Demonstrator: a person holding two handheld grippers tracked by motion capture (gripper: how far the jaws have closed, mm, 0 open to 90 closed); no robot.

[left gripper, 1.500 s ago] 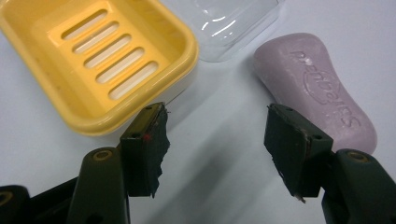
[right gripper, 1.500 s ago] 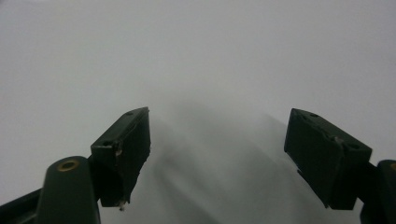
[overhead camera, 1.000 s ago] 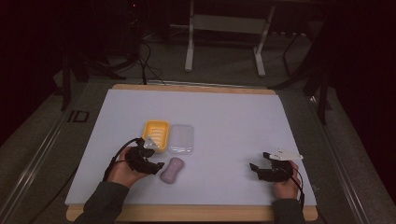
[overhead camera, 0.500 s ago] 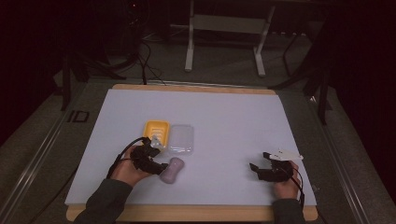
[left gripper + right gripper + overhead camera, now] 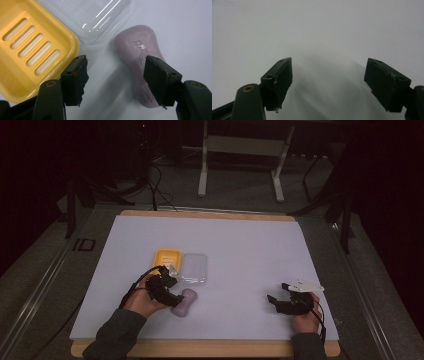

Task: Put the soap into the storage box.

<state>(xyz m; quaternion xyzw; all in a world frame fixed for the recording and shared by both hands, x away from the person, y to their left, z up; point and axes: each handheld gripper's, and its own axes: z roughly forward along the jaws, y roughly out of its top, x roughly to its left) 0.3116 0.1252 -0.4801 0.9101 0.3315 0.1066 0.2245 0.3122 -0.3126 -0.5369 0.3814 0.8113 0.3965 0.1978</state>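
The yellow soap dish (image 5: 32,50) lies at ten o'clock from the left gripper (image 5: 115,75), the clear lid (image 5: 92,15) at twelve. Its jaws, just opened further, stand spread; the purple soap bar (image 5: 136,52), embossed lettering unreadable, lies on the white surface (image 5: 250,250) under the right-hand jaw. The right gripper (image 5: 328,82) hovers, jaws spread, nothing between them.
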